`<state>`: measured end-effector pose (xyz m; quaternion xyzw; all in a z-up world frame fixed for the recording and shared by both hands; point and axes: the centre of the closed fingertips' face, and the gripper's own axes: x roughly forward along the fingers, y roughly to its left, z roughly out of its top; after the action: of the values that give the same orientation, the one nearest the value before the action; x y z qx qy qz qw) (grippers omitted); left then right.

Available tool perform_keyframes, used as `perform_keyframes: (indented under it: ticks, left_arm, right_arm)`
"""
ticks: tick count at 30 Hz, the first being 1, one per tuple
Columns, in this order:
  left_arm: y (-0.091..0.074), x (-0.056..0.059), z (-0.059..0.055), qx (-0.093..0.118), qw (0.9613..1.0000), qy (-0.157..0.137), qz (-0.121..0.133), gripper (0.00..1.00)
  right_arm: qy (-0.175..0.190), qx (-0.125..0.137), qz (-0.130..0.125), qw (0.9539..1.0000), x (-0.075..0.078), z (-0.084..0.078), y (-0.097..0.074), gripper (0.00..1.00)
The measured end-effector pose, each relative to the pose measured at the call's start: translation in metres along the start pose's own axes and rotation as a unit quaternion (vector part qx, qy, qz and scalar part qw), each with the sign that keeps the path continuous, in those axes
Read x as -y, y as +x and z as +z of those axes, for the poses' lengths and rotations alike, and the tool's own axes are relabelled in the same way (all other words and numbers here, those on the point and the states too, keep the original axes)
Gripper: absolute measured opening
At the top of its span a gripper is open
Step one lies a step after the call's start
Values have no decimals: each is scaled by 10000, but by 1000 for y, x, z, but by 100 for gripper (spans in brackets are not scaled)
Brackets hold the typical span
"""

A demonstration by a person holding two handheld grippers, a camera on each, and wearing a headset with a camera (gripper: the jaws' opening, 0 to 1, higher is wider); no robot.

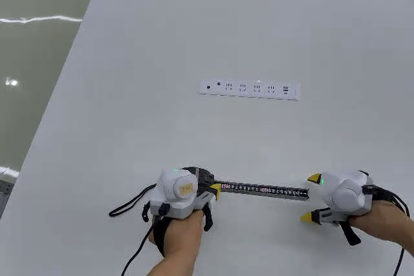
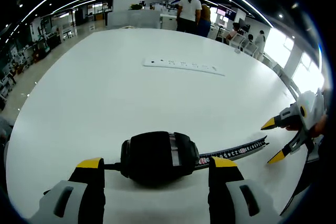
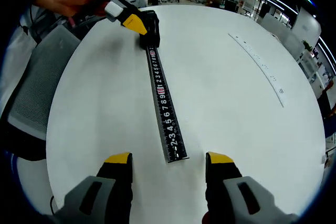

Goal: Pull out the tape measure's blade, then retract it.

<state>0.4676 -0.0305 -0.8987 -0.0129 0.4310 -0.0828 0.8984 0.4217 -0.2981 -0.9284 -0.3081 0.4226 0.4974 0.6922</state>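
Tape measure blade (image 1: 265, 191) stretched flat on tabletop (image 1: 226, 30); left hand-held gripper (image 2: 156, 163) spread around case (image 3: 149, 24), right hand-held gripper (image 3: 168, 158) spread, blade end just before its jaws.

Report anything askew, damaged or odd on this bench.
Nothing stands out. The tape measure's blade lies flat and straight on the white table, run out from its black case toward the open right gripper; the power strip lies flat beyond.

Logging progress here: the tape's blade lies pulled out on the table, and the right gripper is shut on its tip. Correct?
Not quite. The right gripper is open: in the right gripper view the blade lies free, its tip between the fingers. The blade is pulled out on the table.
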Motion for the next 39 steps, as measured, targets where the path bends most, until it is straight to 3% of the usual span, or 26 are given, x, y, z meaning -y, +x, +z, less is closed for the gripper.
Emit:
perform_keyframes:
  ticks: [16, 39]
  left_arm:
    - [11, 0, -2, -24, 9998, -121, 130, 73]
    - [18, 1, 3, -16, 9996, -204, 184, 71]
  right_arm:
    - [-420, -166, 232, 9987, 10, -6, 7, 44]
    - [-762, -101, 379, 9963, 9, -4, 8, 28]
